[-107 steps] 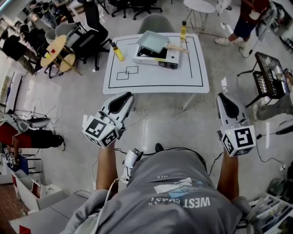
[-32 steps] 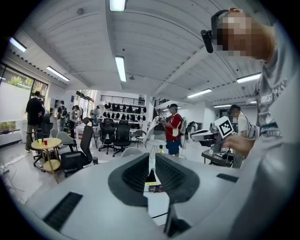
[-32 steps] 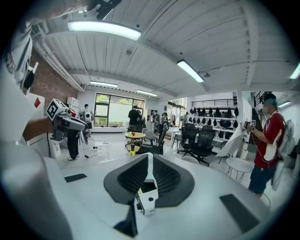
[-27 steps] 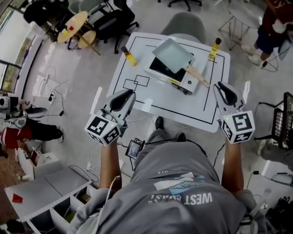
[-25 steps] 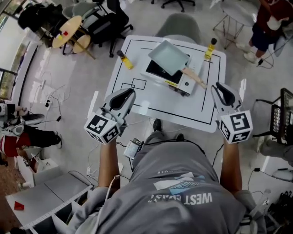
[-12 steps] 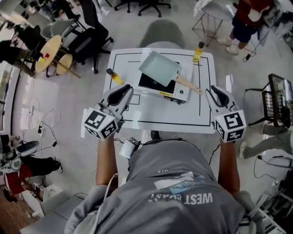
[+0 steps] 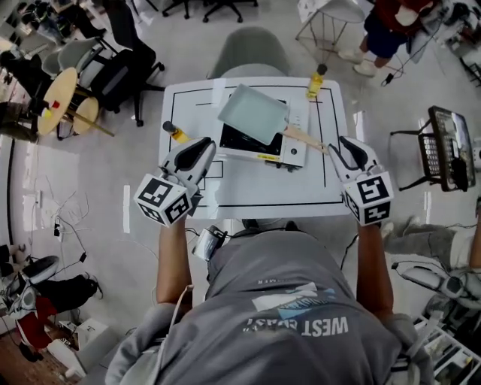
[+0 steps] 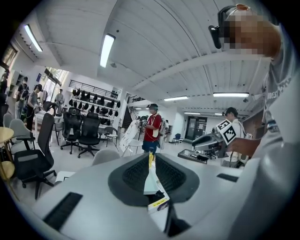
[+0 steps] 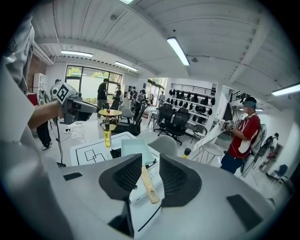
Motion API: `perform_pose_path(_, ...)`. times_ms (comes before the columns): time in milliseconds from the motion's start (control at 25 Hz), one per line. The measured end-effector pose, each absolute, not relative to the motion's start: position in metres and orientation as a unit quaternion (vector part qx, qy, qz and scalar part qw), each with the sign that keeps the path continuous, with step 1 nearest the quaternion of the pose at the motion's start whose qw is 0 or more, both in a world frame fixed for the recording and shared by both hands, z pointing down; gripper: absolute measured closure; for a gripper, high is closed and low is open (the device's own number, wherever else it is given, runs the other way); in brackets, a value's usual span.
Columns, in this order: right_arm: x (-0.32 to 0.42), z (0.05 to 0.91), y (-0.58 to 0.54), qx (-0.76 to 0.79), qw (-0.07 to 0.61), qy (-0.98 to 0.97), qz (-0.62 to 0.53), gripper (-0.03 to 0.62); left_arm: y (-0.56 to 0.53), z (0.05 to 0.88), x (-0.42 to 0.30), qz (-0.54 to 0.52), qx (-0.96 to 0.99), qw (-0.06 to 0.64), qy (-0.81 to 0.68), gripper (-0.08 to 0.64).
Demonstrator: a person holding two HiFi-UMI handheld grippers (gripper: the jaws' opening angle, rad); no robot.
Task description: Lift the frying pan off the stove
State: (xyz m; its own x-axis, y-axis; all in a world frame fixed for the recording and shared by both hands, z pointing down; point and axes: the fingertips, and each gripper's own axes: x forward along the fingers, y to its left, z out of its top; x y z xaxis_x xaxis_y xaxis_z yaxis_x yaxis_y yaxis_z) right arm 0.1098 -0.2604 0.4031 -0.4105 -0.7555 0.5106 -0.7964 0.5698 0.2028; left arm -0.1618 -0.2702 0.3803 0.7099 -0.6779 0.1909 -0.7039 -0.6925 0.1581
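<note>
A pale green square frying pan sits on a white portable stove on the white table. Its wooden handle points toward my right gripper, which hovers just short of the handle's end. In the right gripper view the handle lies in line with the gap of that gripper. Its jaws are opening and nothing is between the pads. My left gripper hangs over the table's front left, apart from the stove. Its jaws show only a thin slit with nothing in it.
Two yellow bottles stand on the table, one at the back right and one at the left. A grey chair stands behind the table. A person in red is at the far right, near a black rack.
I have walked up to the table, so both grippers now hang over its front edge. The right gripper has come close to the handle's end, and its jaws stand wider apart.
</note>
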Motion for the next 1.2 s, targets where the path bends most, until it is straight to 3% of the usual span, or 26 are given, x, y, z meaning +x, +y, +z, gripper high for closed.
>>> perform_pose_path(1200, 0.067, 0.515, -0.327, 0.401, 0.407, -0.817, 0.079, 0.396, -0.339, 0.467, -0.171, 0.088, 0.912, 0.189, -0.354, 0.514)
